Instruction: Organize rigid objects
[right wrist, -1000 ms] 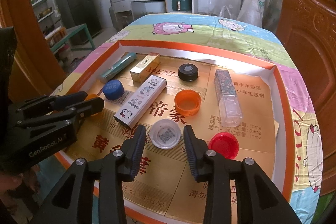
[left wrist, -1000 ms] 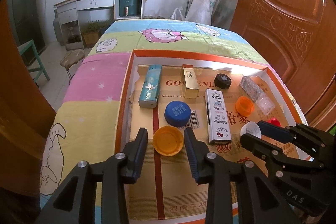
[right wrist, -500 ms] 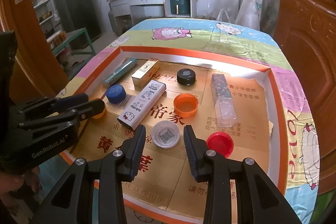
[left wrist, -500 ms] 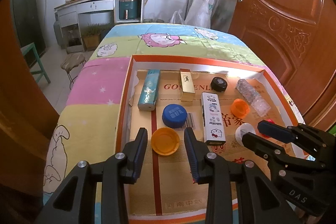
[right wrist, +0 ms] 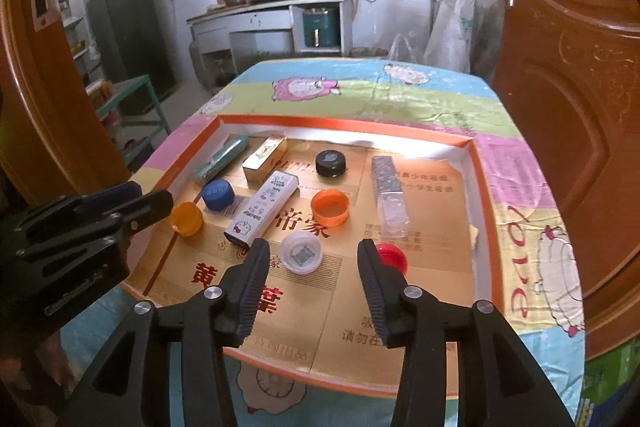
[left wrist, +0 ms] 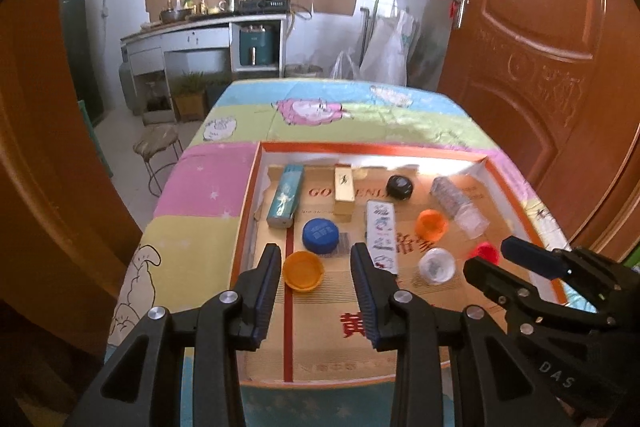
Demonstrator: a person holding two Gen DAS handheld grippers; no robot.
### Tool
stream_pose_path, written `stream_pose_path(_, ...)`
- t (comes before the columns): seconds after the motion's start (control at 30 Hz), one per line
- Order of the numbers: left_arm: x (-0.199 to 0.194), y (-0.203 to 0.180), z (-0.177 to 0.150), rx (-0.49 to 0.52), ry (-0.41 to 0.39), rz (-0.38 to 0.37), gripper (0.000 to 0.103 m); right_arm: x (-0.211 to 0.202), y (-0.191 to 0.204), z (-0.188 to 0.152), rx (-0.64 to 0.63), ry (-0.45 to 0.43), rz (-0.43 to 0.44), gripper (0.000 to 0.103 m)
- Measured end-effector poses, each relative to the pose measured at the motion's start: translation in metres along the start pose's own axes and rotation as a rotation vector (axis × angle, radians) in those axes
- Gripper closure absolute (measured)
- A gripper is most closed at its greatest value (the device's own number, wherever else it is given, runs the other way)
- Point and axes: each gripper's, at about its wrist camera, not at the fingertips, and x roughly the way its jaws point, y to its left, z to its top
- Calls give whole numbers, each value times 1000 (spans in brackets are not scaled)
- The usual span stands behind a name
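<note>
A table draped in a pastel cartoon-print cloth (left wrist: 224, 183) is standing in a kitchen-like room, with a white counter (left wrist: 200, 35) carrying pots and a stove along the far wall, a teal appliance (left wrist: 256, 45) sitting under it, and a carved brown door (left wrist: 532, 47) rising on the right. A shallow orange-rimmed cardboard tray (left wrist: 368, 148) is lying at the near end of the tabletop, lined with gold printed card. Inside it, a teal box (left wrist: 285, 195) is lying along the left wall, a gold box (left wrist: 344, 189) just right of it near the far wall, a black cap (left wrist: 399, 187) further right, and a clear patterned box (left wrist: 458, 205) toward the right wall. A white cartoon-printed tin (left wrist: 381, 231) is lying in the middle, with a blue cap (left wrist: 320, 235) to its left and an orange ring cap (left wrist: 431, 225) to its right. A yellow-orange cap (left wrist: 303, 270) is sitting open side up near the left front, a white cap (right wrist: 301, 251) near the middle front, and a red cap (right wrist: 393, 258) toward the right front. The left gripper (left wrist: 315, 273) is hovering with its fingers spread to either side of the yellow-orange cap, not touching it. The right gripper (right wrist: 312, 269) is hanging spread wide around the white cap, its right finger partly covering the red cap.
</note>
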Motion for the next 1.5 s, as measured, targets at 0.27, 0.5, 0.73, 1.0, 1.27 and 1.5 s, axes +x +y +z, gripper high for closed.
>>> stream_pose_path(0.27,-27,-6,-4,-28,-45,12,67,-31,-1,-4,25,-53,-29,56)
stream_pose_path(0.5,-45,-16,-10,-17,-57,8,67,-52,2,-8,38,-81,-47,56)
stream_pose_path(0.73,-74,-27,-15,3,-130,19,67,-75,7,-15,46,-112,-82,56)
stream_pose_path(1.0,-108,-31,-23,-4,-192,39,67,-111,21,-23,37,-173,-129,55)
stream_pose_path(1.27,-143,-37,-35,16,-234,42,67,-146,33,-36,47,-214,-159,48)
stream_pose_path(1.5,-180,-43,-49,26,-267,71,67,-177,45,-48,36,-256,-179,48)
